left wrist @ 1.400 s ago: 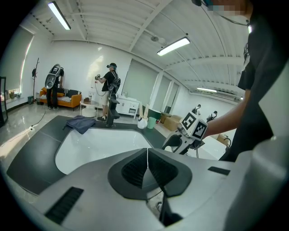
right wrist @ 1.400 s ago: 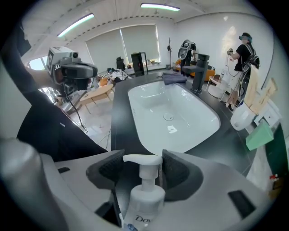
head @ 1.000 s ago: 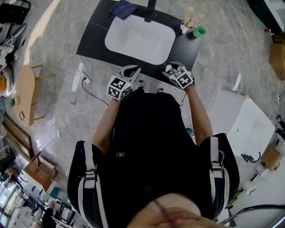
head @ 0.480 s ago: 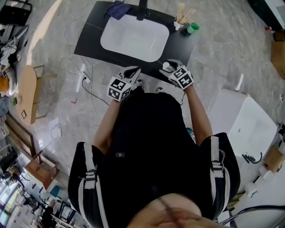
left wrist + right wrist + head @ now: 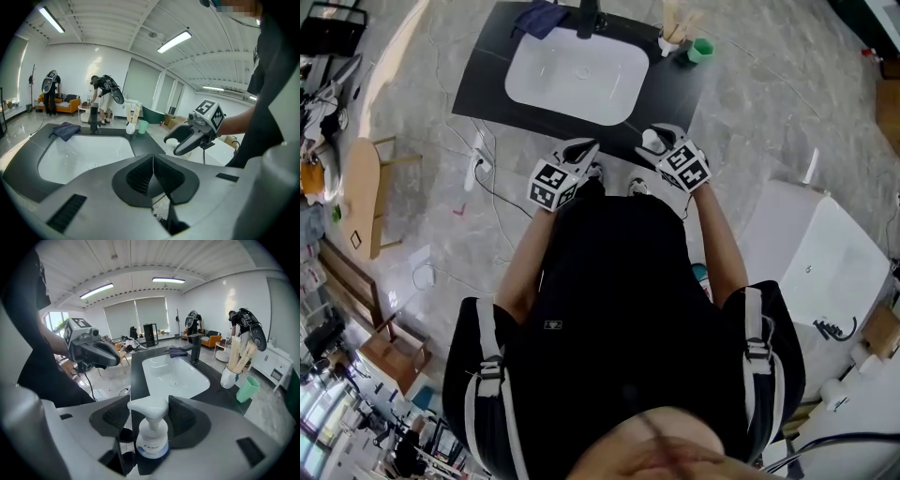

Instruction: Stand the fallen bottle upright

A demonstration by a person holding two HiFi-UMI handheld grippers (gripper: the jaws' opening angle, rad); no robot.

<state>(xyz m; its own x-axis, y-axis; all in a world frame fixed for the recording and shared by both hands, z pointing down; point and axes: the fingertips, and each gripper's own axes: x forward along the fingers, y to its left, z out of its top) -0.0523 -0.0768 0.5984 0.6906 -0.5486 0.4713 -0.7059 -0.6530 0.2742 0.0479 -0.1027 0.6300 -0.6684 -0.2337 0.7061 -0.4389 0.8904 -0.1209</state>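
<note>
White plastic pump bottle [image 5: 151,437] sits clamped in the right tongs [image 5: 150,414], left tongs [image 5: 153,171] pressed together and empty; its base should meet the black tabletop [image 5: 136,373] flat before release.

sink [image 5: 577,73] shifted up-left, green cup [image 5: 700,50] too

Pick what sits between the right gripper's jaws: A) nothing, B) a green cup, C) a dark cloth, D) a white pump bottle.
D: the right gripper view shows a white pump bottle clamped between the jaws of the right gripper.
</note>
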